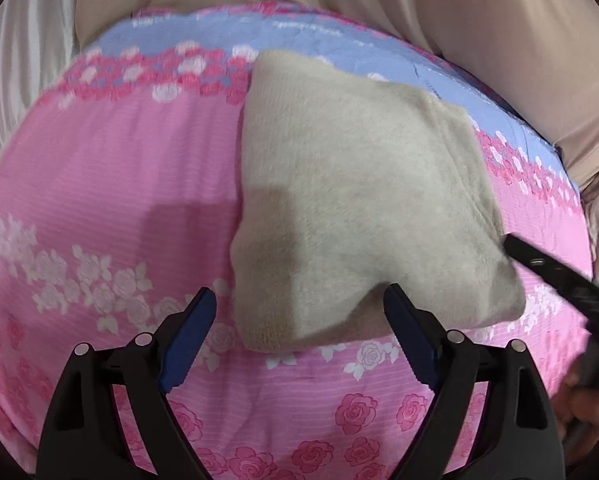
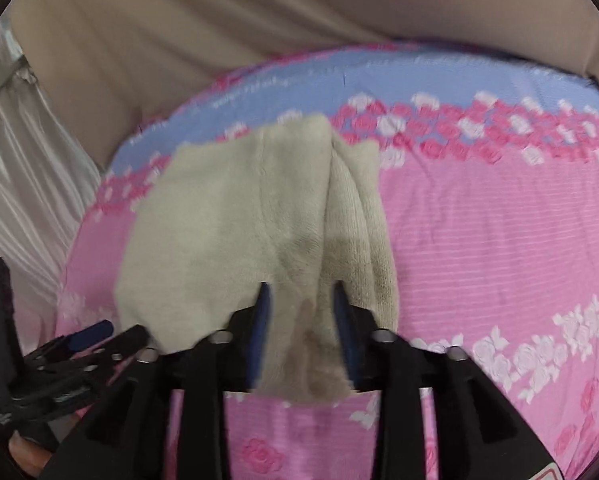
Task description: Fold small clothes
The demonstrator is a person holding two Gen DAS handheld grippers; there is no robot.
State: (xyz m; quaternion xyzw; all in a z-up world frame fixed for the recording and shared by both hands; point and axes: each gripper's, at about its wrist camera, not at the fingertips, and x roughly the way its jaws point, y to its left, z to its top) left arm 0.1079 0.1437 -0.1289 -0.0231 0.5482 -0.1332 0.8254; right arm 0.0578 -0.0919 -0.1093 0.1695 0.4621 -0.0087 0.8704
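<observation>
A beige fleece garment (image 1: 351,200) lies folded on the pink flowered sheet (image 1: 111,184). My left gripper (image 1: 299,300) is open, its blue pads either side of the garment's near edge, holding nothing. In the right wrist view the same garment (image 2: 227,216) lies ahead, with its near end bunched between the fingers. My right gripper (image 2: 301,292) is shut on that near end of the garment. The right gripper's black finger (image 1: 547,264) shows at the garment's right corner in the left wrist view. The left gripper (image 2: 95,332) shows at the lower left of the right wrist view.
The sheet has a blue band (image 2: 419,76) and rose borders along its far edge. Beige fabric (image 1: 419,12) rises behind the bed. A pale curtain (image 2: 31,176) hangs at the left. A hand (image 1: 579,408) shows at the lower right of the left wrist view.
</observation>
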